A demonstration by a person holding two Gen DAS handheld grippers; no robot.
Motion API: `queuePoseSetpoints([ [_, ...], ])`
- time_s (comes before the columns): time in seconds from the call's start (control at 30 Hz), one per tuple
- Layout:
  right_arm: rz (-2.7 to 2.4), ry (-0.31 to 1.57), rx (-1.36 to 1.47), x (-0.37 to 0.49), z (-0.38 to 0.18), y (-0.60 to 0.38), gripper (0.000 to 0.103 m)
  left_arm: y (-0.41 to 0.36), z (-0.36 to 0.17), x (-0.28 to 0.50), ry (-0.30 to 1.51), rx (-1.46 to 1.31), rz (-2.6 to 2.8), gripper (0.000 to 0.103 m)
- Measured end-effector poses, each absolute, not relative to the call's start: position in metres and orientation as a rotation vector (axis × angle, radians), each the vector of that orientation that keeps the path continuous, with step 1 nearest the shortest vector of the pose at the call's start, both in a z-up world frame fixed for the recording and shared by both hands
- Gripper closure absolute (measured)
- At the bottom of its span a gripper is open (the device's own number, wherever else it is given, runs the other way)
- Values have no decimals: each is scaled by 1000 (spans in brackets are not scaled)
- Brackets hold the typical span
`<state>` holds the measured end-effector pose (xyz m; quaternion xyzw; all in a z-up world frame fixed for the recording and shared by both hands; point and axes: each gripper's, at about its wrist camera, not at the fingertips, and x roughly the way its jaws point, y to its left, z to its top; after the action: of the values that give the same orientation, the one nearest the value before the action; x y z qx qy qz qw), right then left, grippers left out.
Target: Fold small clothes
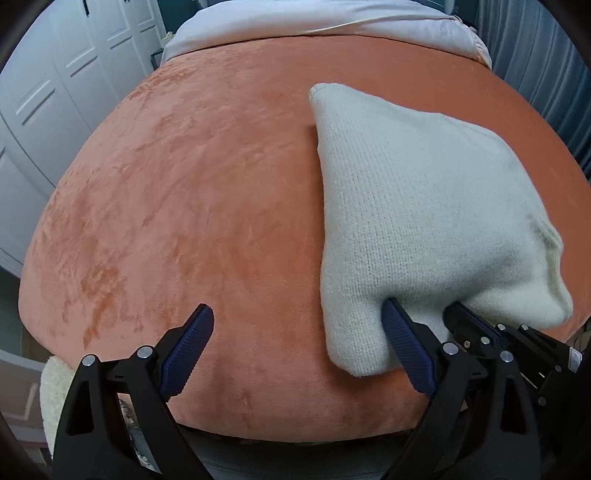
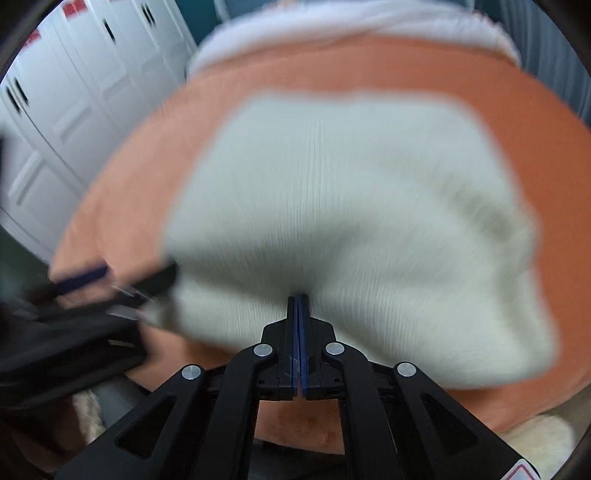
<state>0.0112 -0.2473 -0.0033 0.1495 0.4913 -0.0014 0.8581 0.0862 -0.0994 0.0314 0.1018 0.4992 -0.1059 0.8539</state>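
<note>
A cream knitted garment (image 1: pixel 417 218) lies folded on an orange velvet bed cover (image 1: pixel 192 206), to the right in the left wrist view. My left gripper (image 1: pixel 299 314) is open and empty; its right finger (image 1: pixel 404 336) touches the garment's near edge. The right gripper (image 1: pixel 465 321) shows there at the near edge too. In the blurred right wrist view my right gripper (image 2: pixel 298 297) is shut, its tips at the near edge of the garment (image 2: pixel 351 221); whether cloth is pinched I cannot tell. The left gripper (image 2: pixel 110 280) shows at the left.
White wardrobe doors (image 1: pixel 55 92) stand to the left of the bed. White bedding (image 1: pixel 314 22) lies across the far end. A blue curtain (image 1: pixel 546 55) hangs at the right. A fluffy cream rug (image 2: pixel 535 439) lies below the bed's near edge.
</note>
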Motion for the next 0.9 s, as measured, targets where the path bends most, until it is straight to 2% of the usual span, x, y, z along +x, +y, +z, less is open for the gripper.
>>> queuePoseSetpoints([
  [0.2,-25,926,327,-9,44,-250,102,-91,58,84,1019,160,-225,15],
  [0.27,-31,948,287,-6,37,-246,102,-92,61,86,1028,141,-229,15],
  [0.33,-27,1043,268,3,6,-243,102,-96,63,86,1036,144,-233,15],
  [0.37,-25,1020,266,1,2,-243,103,-98,66,85,1031,144,-235,15],
  [0.5,-39,972,346,-18,33,-256,102,-107,72,84,1021,137,-259,15],
  [0.63,-143,902,414,-56,53,-295,88,-123,69,85,1025,147,-289,15],
  [0.67,-180,892,434,-64,55,-308,76,-128,68,86,1032,148,-295,14],
  [0.7,-223,884,450,-70,56,-323,70,-132,66,86,1040,144,-304,14],
  [0.83,-316,870,508,-85,55,-363,63,-143,63,85,1059,130,-312,14],
  [0.9,-335,871,524,-92,51,-379,55,-147,62,84,1061,141,-313,14],
])
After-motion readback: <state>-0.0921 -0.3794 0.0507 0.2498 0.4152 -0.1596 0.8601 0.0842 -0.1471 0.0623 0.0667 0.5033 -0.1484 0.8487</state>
